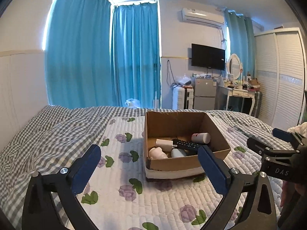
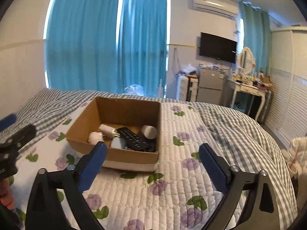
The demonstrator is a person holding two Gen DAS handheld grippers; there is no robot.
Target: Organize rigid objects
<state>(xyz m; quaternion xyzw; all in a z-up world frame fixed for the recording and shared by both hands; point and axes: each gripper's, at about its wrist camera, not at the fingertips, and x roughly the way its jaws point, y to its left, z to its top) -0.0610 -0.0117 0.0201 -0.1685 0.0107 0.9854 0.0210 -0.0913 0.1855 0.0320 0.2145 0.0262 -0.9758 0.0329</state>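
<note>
Left wrist view gives me a bedroom with tall turquoise curtains, a white louvred wardrobe, a wall-mounted black television and a cluttered white dressing table. Filling the foreground is the bed, spread with a grey-and-white checked sheet and over it a white quilted cover printed with purple flowers. On that cover sits an open brown cardboard box, and inside I see a black remote control, a white cylindrical bottle, a white plug adapter, a small white rounded object and a pale blue rounded object.

I hold both claws low over the quilt, tilted slightly downward toward the box. My left gripper stands spread wide with nothing between its blue pads. My right gripper is equally wide and empty, its left pad overlapping the box's near corner in its own view.
</note>
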